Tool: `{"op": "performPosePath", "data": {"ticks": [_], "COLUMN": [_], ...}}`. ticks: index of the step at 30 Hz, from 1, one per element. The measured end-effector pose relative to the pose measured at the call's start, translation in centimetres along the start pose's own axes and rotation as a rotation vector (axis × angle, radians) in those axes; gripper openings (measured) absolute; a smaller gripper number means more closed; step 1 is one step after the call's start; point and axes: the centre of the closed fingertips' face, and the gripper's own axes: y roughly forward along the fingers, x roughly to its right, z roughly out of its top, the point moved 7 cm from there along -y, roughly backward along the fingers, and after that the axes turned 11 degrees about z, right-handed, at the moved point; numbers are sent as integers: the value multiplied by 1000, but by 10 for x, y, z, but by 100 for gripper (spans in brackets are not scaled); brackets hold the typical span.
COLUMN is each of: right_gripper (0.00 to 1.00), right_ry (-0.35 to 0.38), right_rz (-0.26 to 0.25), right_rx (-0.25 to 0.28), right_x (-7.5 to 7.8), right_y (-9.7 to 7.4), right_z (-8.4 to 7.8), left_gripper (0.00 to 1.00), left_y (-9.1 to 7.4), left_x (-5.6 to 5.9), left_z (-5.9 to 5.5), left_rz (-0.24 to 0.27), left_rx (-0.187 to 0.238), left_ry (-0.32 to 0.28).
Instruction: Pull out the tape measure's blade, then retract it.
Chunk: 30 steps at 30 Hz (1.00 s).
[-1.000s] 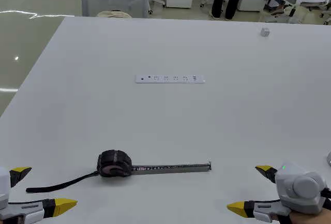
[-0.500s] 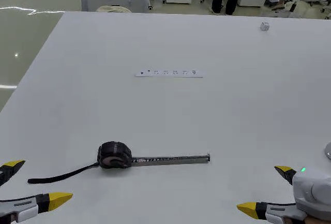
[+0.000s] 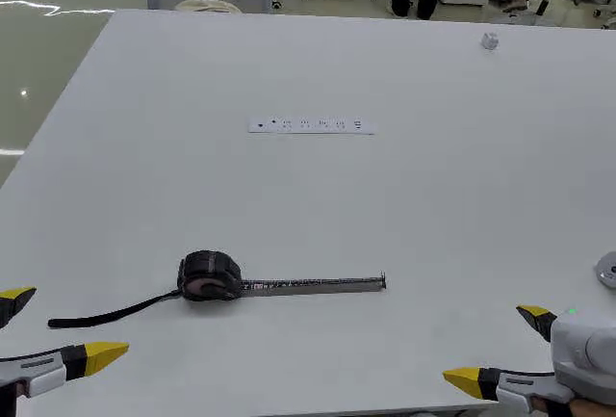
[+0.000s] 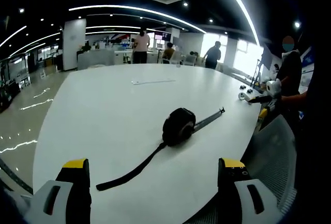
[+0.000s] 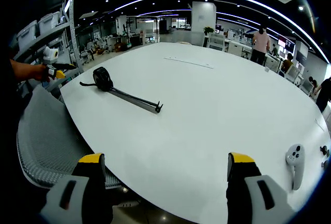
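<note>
Both grippers are drawing back a little from the tape measure (image 3: 209, 275), the left gripper (image 3: 60, 323) and right gripper (image 3: 498, 346) each hanging with jaws wide apart at the near edge of the table (image 3: 385, 195). Between them the black tape measure is lying untouched, its blade (image 3: 313, 285) staying pulled out rightward, its strap (image 3: 111, 317) trailing left
</note>
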Motion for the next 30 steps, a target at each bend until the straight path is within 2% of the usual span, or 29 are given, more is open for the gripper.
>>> {"op": "performPosePath", "data": {"ticks": [2, 3, 6, 9, 11, 17, 22, 30], "right_gripper": [100, 100, 100, 100, 100, 100, 100, 99], "right_ry": [1, 5, 8, 19, 16, 12, -21, -51], "right_rz": [3, 4, 3, 3, 4, 13, 17, 31], "right_rx": [-5, -4, -3, -6, 1, 11, -14, -15], "right_x": [0, -1, -1, -1, -1, 0, 1, 7], "right_y": [1, 0, 1, 2, 2, 0, 1, 1], "right_z": [-2, -2, -3, -3, -1, 3, 4, 13], "left_gripper": [100, 100, 100, 100, 100, 100, 100, 100], "left_y": [1, 2, 1, 1, 1, 0, 0, 0], "left_x": [2, 2, 4, 6, 7, 7, 10, 17], "left_z": [0, -1, 0, 0, 1, 2, 3, 8], "left_rz": [0, 16, 0, 3, 3, 29, 30, 34], "left_rx": [9, -5, -2, -2, 0, 16, 12, -2], "left_ry": [12, 19, -4, 10, -2, -6, -7, -41]}}
